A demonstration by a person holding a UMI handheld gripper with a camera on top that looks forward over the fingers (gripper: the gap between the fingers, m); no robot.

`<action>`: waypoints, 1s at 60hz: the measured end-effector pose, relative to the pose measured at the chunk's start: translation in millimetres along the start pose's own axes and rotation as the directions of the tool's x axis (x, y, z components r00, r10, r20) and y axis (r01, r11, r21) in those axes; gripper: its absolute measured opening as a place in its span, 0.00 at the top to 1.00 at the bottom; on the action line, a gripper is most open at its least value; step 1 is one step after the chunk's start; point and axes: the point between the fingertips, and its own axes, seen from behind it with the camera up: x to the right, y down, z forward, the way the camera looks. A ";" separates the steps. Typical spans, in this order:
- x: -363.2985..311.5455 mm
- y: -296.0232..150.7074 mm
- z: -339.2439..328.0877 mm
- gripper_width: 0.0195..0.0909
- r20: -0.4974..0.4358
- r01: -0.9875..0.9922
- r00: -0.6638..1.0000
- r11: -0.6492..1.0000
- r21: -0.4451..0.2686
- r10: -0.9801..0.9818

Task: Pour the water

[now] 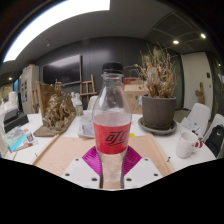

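Bottle (pixel 111 125) stands upright, jaws clamped on it; potted plant (pixel 157 95) beyond.

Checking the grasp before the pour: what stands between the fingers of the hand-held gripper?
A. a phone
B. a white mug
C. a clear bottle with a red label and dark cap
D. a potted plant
C: the clear bottle stands upright between the fingers of the hand-held gripper, red label facing the camera.

Tool (pixel 112 172): two white angular fingers (pixel 82 172), magenta inner pads (pixel 97 160).
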 end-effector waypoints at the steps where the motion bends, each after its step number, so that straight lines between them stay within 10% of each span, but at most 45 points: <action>1: 0.5 -6.6 -1.2 0.96 0.006 -0.016 1.000 1.000 0.006 0.016; 15: 24.6 -101.0 -13.0 0.96 0.152 -0.505 0.855 0.863 0.030 0.495; 29: 68.1 -145.9 -1.7 0.97 0.267 -0.928 0.305 0.348 -0.130 0.914; 60: 129.2 -125.3 18.4 0.97 0.147 -0.850 -0.464 -0.393 -0.351 0.873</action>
